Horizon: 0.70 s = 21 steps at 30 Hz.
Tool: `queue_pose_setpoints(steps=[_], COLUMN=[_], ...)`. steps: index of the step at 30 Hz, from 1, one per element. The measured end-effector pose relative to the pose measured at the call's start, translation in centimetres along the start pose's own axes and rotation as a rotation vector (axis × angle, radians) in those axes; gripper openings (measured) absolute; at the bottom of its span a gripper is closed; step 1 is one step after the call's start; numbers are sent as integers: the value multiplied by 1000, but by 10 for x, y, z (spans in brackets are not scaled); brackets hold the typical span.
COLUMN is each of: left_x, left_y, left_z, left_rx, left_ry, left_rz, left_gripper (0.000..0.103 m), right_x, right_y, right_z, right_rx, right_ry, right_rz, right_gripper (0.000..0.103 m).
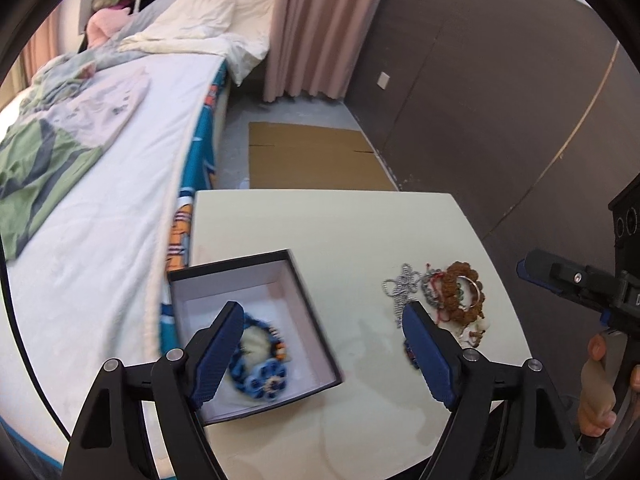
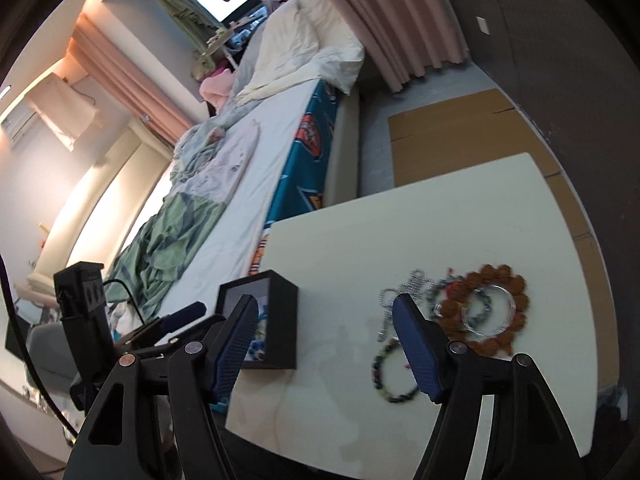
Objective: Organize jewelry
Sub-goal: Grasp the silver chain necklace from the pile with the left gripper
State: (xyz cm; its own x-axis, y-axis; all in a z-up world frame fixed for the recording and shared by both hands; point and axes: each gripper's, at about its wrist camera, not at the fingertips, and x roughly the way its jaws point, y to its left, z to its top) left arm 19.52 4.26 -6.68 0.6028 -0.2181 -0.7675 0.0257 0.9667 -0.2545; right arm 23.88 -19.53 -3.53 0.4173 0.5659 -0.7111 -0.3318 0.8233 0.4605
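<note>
Black card makes the box (image 1: 256, 332), lined white, which sits open-topped near the table's (image 1: 340, 224) bed-side edge, at about nine o'clock from the loose pile. Its place there looks deliberate: sorted pieces go in, unsorted ones stay clear of it on the bare top.

Inside the box lies a blue bracelet (image 1: 260, 364), a ring of blue beads with a flower-shaped cluster at its six o'clock and a few orange and dark beads at three. It is blurred, so finer detail cannot be told.

Over it hangs the left gripper (image 1: 326, 350), jaws spread wide with nothing between the pads; one finger (image 1: 218, 354) crosses the box's interior in view, the other finger (image 1: 430, 354) covers part of the pile. I judge it has let go there, though the frames do not prove that.

Well apart from the box, the pile (image 2: 472, 308) holds a brown bracelet (image 2: 496, 312) of knobbly seed-like beads, a clear bangle (image 2: 488, 310) lying on it, a silver ball chain (image 2: 404, 292) at its nine o'clock, and red and grey cords tangled between. Nearer the camera, alone at six o'clock from the chain, is a dark bead bracelet (image 2: 394, 372).

Above that one the right gripper (image 2: 324, 344) is also released and empty, tilted down, probably lined up to take it next.
</note>
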Motion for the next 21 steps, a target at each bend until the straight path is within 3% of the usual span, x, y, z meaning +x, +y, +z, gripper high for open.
queue_pose_setpoints(steps=[12, 16, 21], left_x=[60, 87, 118], left_y=[-68, -82, -94], left_z=[3, 4, 1], left_rx=[122, 119, 108], left_ry=[111, 175, 247], left_rz=[-21, -12, 8], left_gripper=[78, 69, 68], right_x=[-17, -20, -18], right_y=[-72, -95, -110], right_z=[-14, -18, -18], right_rx=[130, 180, 221], right_ry=[35, 39, 32], right_rz=[-94, -130, -175], right_gripper=[70, 70, 70])
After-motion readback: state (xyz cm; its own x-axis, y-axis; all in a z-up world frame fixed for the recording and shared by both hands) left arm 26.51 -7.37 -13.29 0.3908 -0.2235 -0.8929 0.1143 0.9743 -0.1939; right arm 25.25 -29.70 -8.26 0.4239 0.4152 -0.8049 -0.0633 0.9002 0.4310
